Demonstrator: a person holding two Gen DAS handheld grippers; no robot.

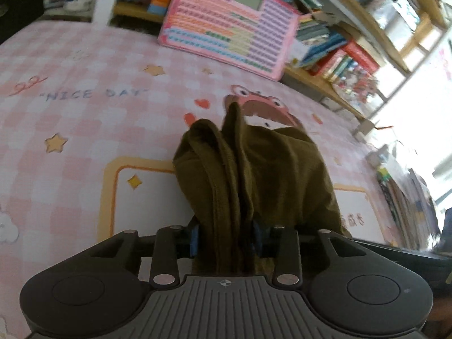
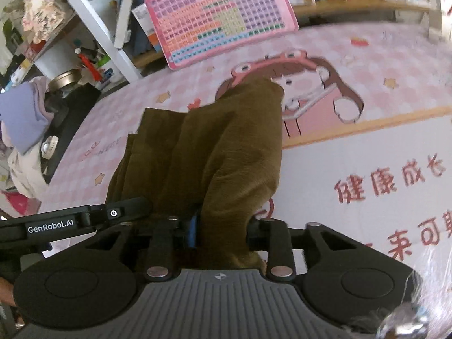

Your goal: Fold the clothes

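Observation:
An olive-brown garment (image 1: pixel 254 169) hangs bunched over the pink checked play mat (image 1: pixel 84 141). My left gripper (image 1: pixel 226 237) is shut on a thick fold of it, the cloth rising between the blue pads (image 1: pixel 194 240). In the right wrist view the same garment (image 2: pixel 220 147) drapes forward from my right gripper (image 2: pixel 221 234), which is shut on another part of it; one blue pad (image 2: pixel 192 233) shows. The left gripper's body (image 2: pixel 70 223) shows at the left of that view, close beside the right one. Both grippers hold the cloth above the mat.
A pink learning board (image 1: pixel 231 25) leans against wooden bookshelves (image 1: pixel 353 42) at the mat's far edge, and shows in the right wrist view too (image 2: pixel 220 14). A white shelf post (image 2: pixel 93 28), a black case and a pile of clothes (image 2: pixel 25 118) stand at the left. Books lie at the right (image 1: pixel 404 197).

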